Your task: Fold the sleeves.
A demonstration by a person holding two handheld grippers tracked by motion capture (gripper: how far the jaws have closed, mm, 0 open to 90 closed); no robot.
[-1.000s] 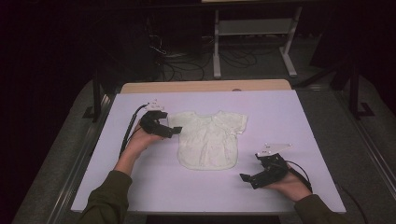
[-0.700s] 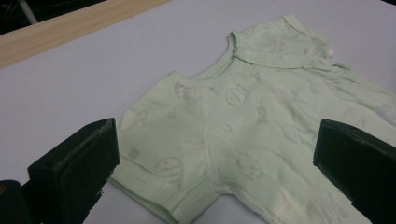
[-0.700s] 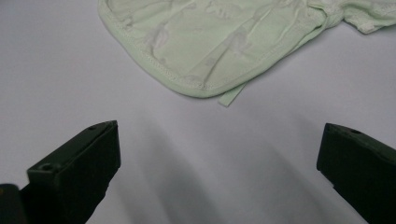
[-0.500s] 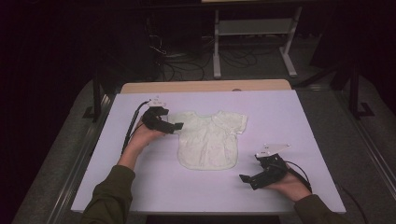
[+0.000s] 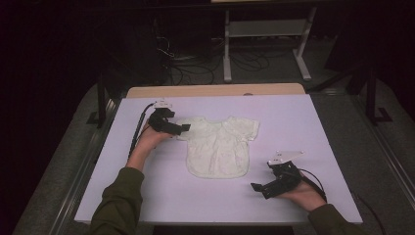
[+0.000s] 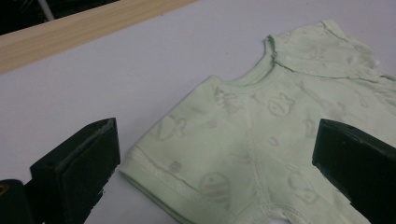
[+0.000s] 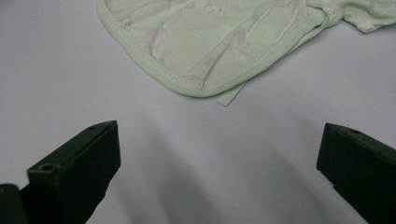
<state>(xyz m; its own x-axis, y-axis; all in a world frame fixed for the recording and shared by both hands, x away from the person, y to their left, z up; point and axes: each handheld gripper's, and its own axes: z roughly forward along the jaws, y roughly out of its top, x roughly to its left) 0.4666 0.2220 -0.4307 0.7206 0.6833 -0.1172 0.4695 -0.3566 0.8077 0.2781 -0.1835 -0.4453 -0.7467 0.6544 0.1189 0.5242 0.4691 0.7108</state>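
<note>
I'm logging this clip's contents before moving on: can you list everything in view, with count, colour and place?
shirt: 1, pale green with a faint print, spread flat mid-table, neck toward the far edge
table: 1, pale lilac top with a wooden strip along the far edge
stand: 1, light grey, on the floor beyond the table
cables: several, black, on the dark floor beyond the table
left gripper: 1, black, open, at the shirt's sleeve on the left
right gripper: 1, black, open, over bare table just short of the hem's right corner
sleeves: 2, olive green, at the near edge
</note>
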